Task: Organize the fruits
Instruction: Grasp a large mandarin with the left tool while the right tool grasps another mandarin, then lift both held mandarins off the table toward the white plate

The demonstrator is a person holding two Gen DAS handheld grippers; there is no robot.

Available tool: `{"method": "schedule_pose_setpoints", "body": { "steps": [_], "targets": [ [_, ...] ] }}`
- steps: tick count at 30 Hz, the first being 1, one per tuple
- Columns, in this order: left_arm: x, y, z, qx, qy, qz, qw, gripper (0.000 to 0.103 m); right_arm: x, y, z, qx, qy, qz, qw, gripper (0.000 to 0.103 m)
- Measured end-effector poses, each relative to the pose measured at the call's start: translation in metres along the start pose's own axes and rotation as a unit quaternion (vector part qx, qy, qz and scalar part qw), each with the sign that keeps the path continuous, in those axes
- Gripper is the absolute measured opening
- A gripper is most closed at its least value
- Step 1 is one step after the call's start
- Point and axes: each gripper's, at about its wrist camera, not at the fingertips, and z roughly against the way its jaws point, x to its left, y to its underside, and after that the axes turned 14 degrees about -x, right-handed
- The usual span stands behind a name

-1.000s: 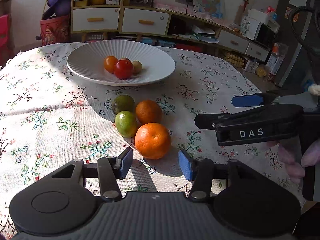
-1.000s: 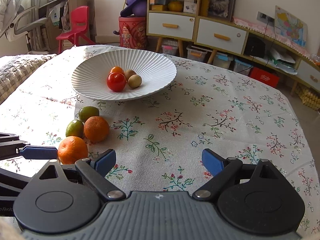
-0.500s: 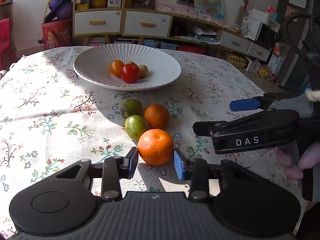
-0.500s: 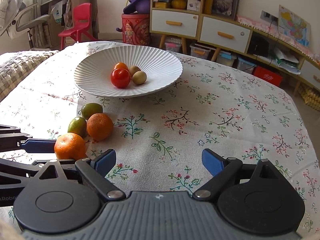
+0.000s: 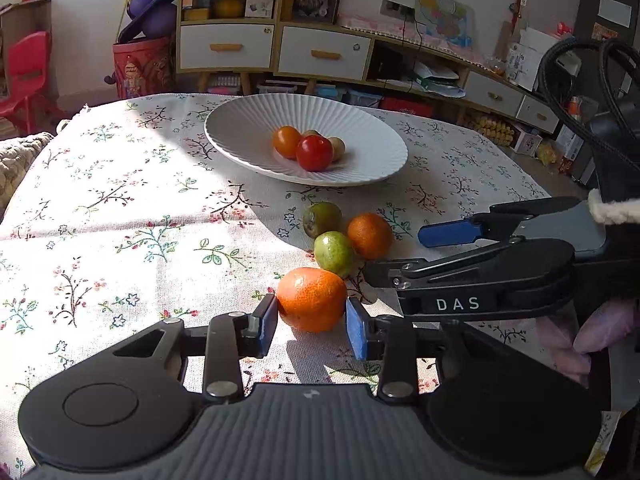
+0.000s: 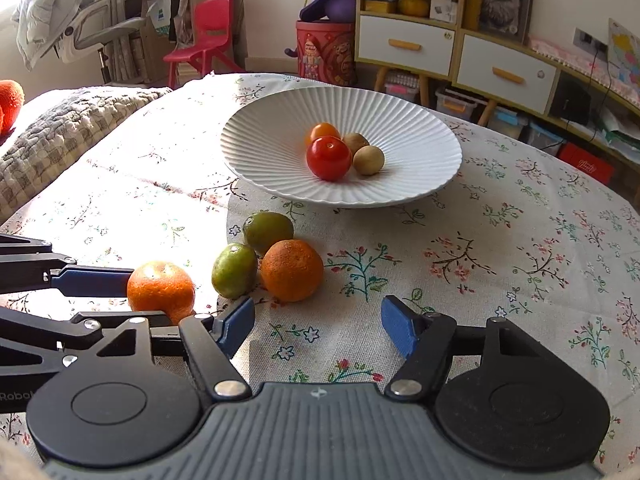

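The surface [image 5: 100, 200], under a floral cloth, stretches ahead of both tongs. Farthest ahead sits the white ribbed plate [image 6: 420, 136], already holding a red tomato [image 6: 329, 158], an orange tomato [image 6: 325, 131] and two small brown fruits [image 6: 368, 159]; that part of the sorting looks done.

Four fruits are left off the plate. The left tongs [image 5: 311, 322] are closed in on the nearest orange [image 5: 311, 298], both blue pads against its sides, though I cannot tell whether it has left the cloth. Just beyond them lie a second orange [image 5: 370, 235] and two green fruits [image 5: 334, 253], bunched and touching.

The right tongs [image 6: 318, 326] stand wide with nothing between them, directly short of that second orange, so three fruits wait ungripped.
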Motion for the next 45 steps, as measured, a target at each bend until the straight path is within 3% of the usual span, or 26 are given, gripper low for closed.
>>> {"method": "schedule_pose_setpoints", "body": {
  "steps": [18, 30, 43, 45],
  "targets": [
    [0.01, 0.001, -0.002, -0.016, 0.011, 0.018, 0.9997, 0.023, 0.008, -0.009, -0.01, -0.001, -0.006, -0.008, 1.0, 0.033],
    [0.013, 0.002, -0.015, -0.009, 0.003, 0.02, 0.9998, 0.024, 0.005, -0.007, -0.006, 0.002, -0.011, -0.007, 1.0, 0.032],
    [0.015, -0.013, -0.009, -0.028, -0.001, 0.028, 0.9992, 0.017, 0.002, -0.017, 0.006, -0.014, -0.021, -0.015, 1.0, 0.031],
    [0.015, -0.018, -0.008, -0.033, 0.003, 0.029, 0.999, 0.011, 0.002, -0.021, 0.009, -0.021, -0.025, -0.017, 0.999, 0.031]
  ]
}}
